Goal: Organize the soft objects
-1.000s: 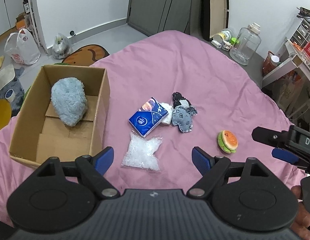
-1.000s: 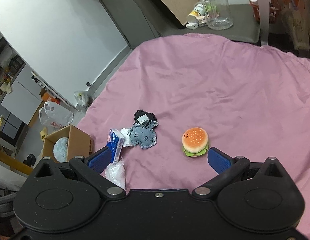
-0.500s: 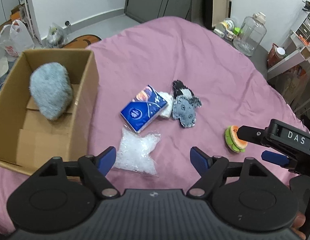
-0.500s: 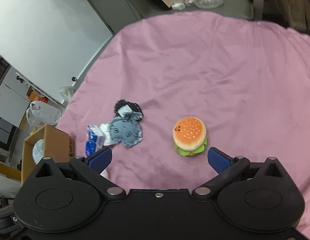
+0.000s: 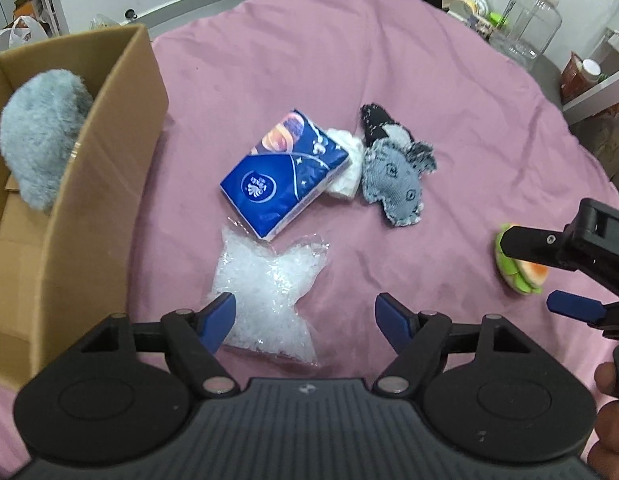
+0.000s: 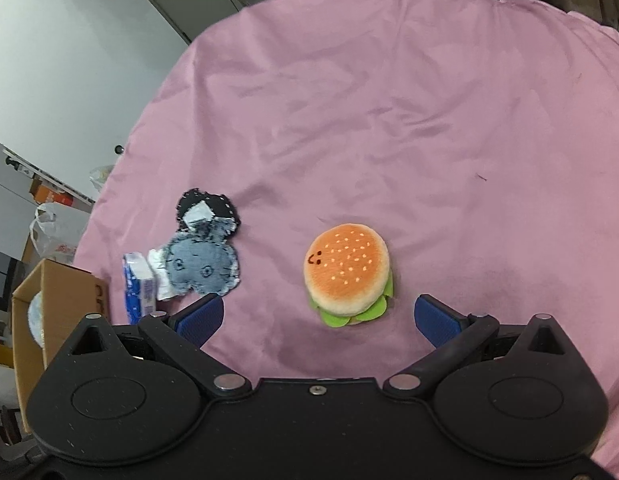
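My left gripper [image 5: 305,318] is open, low over a clear plastic bag of white filling [image 5: 265,296] on the pink sheet [image 5: 349,60]. Beyond it lie a blue tissue pack [image 5: 285,172], a white wad [image 5: 343,160] and a grey denim plush [image 5: 397,176]. A cardboard box [image 5: 97,200] at left holds a fluffy grey-blue plush [image 5: 37,136]. My right gripper [image 6: 319,318] is open, its fingers either side of a burger plush [image 6: 347,274]. In the left wrist view the right gripper [image 5: 549,276] hangs over the burger plush [image 5: 521,276].
A clear plastic jug [image 5: 529,24] and small items stand on the floor beyond the sheet's far edge. Shelving [image 5: 597,84] is at right. Plastic bags [image 6: 57,232] lie on the floor at left, past the box [image 6: 49,320].
Both grippers have come lower and closer. The left now hangs over the clear bag. The right has closed in on the burger plush, which sits between its open fingers.
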`<control>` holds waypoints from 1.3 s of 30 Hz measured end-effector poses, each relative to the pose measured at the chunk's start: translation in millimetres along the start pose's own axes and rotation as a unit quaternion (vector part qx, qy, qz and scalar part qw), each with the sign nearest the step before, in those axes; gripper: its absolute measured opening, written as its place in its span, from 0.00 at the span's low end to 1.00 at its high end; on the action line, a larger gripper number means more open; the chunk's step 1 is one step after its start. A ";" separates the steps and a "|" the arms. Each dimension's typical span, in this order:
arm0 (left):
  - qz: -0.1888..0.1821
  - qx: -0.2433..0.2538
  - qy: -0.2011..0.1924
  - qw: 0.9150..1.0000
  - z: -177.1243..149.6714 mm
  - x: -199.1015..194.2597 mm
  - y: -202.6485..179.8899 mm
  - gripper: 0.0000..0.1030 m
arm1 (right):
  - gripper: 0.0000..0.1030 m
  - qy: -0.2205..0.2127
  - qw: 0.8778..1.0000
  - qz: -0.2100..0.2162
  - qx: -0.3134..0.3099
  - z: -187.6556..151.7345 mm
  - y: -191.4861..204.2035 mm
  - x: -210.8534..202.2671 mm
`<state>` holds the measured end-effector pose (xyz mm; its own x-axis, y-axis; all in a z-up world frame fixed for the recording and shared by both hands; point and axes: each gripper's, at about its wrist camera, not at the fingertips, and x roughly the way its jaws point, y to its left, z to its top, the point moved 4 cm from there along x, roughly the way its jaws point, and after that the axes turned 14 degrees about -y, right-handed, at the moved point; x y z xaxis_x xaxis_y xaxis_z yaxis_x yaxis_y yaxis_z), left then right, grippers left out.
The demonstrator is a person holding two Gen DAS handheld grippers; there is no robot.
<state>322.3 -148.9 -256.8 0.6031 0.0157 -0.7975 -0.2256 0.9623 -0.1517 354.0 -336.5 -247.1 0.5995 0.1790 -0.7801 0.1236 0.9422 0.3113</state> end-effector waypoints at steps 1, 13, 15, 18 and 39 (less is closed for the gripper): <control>0.005 0.002 0.002 1.000 -1.0 3.7 -0.3 0.74 | 1.00 0.004 1.000 -0.004 -0.002 -0.4 -0.5 3.4; 0.036 0.027 0.011 0.999 -1.5 23.8 -0.7 0.65 | 0.99 0.009 0.999 -0.031 -0.031 -2.1 0.7 24.7; 0.048 0.018 0.006 0.999 -2.1 21.9 4.7 0.44 | 0.88 0.005 0.999 -0.033 -0.040 -3.1 1.4 25.0; 0.032 0.007 0.002 0.999 0.7 15.3 8.4 0.34 | 0.54 -0.001 0.998 -0.047 -0.045 -3.4 -0.4 23.8; -0.025 -0.051 -0.062 0.996 19.7 -70.5 32.6 0.29 | 0.36 -0.052 0.999 -0.011 -0.012 2.1 15.2 -30.6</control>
<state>287.5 -113.3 -194.0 0.7037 0.0085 -0.7104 -0.2659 0.9304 -0.2522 339.2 -328.3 -217.3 0.6758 0.1300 -0.7256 0.1194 0.9520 0.2818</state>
